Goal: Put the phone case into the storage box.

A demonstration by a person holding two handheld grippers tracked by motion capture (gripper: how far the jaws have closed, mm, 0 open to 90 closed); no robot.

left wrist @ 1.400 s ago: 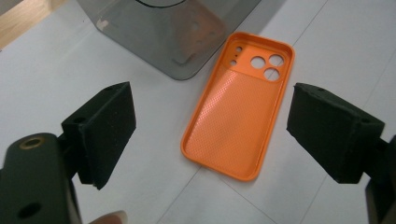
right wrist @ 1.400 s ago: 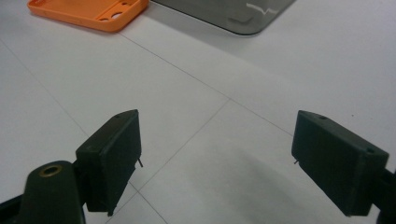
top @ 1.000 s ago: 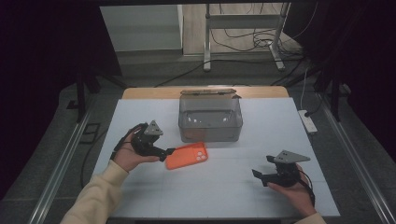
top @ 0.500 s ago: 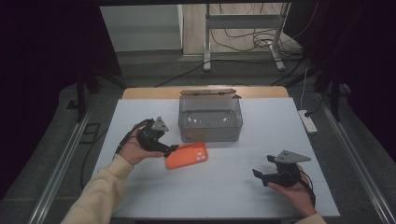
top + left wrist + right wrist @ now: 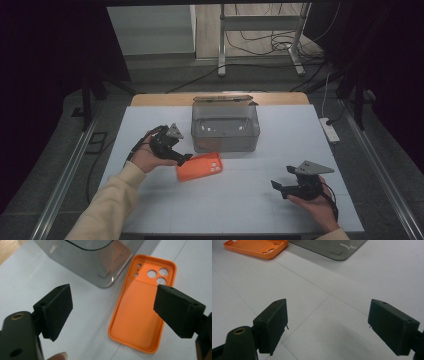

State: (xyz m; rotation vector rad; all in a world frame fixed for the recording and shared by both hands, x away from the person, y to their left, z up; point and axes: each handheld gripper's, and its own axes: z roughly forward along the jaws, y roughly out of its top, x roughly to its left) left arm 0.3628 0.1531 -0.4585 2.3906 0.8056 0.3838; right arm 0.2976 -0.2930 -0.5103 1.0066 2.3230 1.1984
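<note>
Letting go is what separates this moment from 1 second ago: the left gripper (image 5: 181,158) then had the orange phone case (image 5: 200,166) at its jaws, and now its left gripper view shows both jaws spread wide with nothing between them, hanging above the case (image 5: 142,312) without touching it. The case lies flat on the white table (image 5: 240,210), hollow side up with its camera cut-outs toward the box, just in front of the smoky clear plastic box (image 5: 225,128) and beside its near corner. Against the frame 0.5 seconds back, the case sits a little farther right and flatter, while the left hand has drawn slightly back toward the table's left side.

The right gripper (image 5: 281,187) rests well apart at the near right of the table, about where it was 1 second ago; its own view shows the jaws wide apart and empty, with the case (image 5: 257,247) far off at the upper left.

I judge that the case has been set down, or released for a regrip, outside the box, so a fresh grasp is probably needed before it can go in.
</note>
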